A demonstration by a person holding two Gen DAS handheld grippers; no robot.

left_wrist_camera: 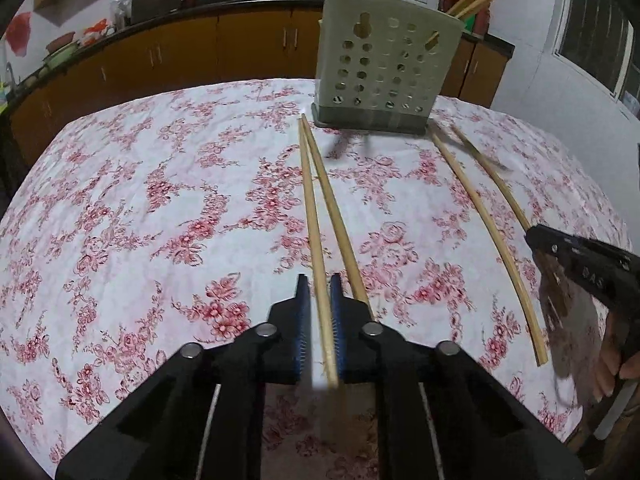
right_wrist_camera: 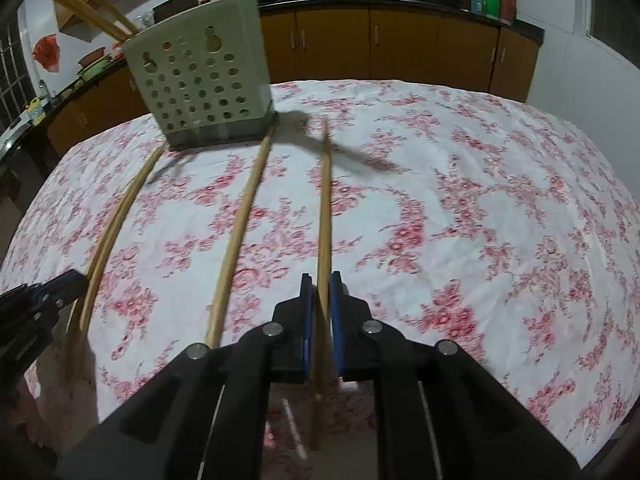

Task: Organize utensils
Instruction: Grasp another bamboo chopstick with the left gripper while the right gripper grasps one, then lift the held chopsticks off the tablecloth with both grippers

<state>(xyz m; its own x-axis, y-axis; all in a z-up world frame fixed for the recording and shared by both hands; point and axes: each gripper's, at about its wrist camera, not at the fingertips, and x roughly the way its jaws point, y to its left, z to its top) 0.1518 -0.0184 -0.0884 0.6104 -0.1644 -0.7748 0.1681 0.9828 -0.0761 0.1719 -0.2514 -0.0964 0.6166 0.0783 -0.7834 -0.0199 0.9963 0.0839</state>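
A pale perforated utensil holder [left_wrist_camera: 384,64] [right_wrist_camera: 204,84] stands at the table's far side with several wooden chopsticks sticking out of it. My left gripper [left_wrist_camera: 319,280] is shut on one chopstick [left_wrist_camera: 310,200], which runs towards the holder. A second chopstick [left_wrist_camera: 336,216] lies just right of it, passing outside the right finger. My right gripper [right_wrist_camera: 321,280] is shut on another chopstick [right_wrist_camera: 325,208]; in the left wrist view the right gripper [left_wrist_camera: 536,236] shows at the right edge. A loose chopstick [right_wrist_camera: 240,232] [left_wrist_camera: 492,240] lies between the two grippers.
A white tablecloth with red flowers [left_wrist_camera: 160,200] [right_wrist_camera: 480,200] covers the table. My left gripper [right_wrist_camera: 72,280] shows at the right wrist view's left edge, beside two chopsticks [right_wrist_camera: 108,240]. Brown kitchen cabinets [right_wrist_camera: 400,48] and a counter with pans stand behind the table.
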